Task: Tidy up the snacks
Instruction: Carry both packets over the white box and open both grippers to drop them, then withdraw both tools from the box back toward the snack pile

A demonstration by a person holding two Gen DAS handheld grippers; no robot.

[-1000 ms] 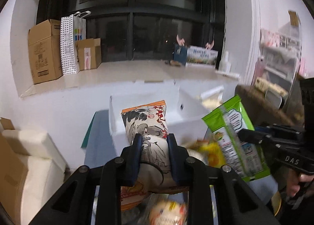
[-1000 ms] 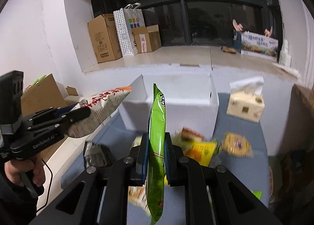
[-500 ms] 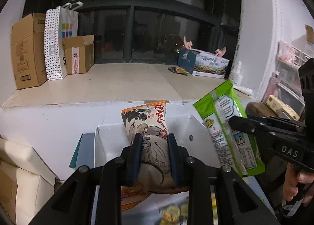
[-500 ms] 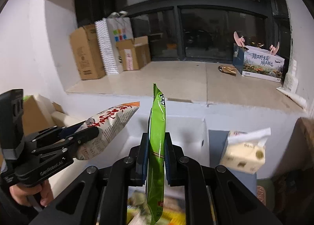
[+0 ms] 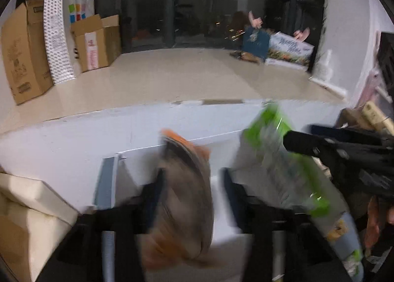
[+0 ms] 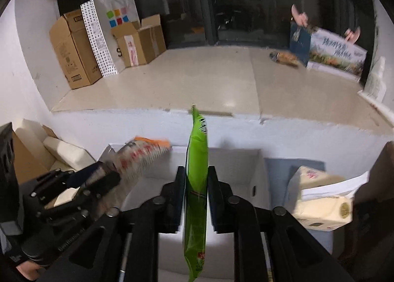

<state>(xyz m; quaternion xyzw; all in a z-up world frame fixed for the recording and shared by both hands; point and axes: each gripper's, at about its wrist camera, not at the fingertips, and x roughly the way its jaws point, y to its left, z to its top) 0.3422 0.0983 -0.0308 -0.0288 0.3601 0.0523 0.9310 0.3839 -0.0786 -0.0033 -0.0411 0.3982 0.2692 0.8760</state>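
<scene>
- Above the open white box (image 6: 256, 171), both snack packets hang in the air, so anything that slips now could land outside it instead of inside.
- Left gripper (image 5: 192, 188) looks spread: in its own view the jaws stand apart with a clear gap on the right side of the orange-topped snack bag (image 5: 184, 183), which is heavily blurred. My judgement is that the bag is coming loose or falling; if it is not well over the box's opening, it may catch the near wall and tip out toward the left edge.
- Right gripper (image 6: 196, 188) is clamped on the green snack packet (image 6: 197, 171), pinched edge-on and upright, its lower end hanging below the jaws. The packet is thin and slick, so a light pinch could let it slide down.
- In the right wrist view the orange-topped bag (image 6: 142, 156) sits just left of the green packet (image 6: 197, 171); crowding both over one opening risks the grippers or packets knocking together.
- Tissue pack (image 6: 320, 203) lies just beside the box's right wall; a wide release of the green packet could drop it there.
- Motion blur makes exact clearances hard to judge.
</scene>
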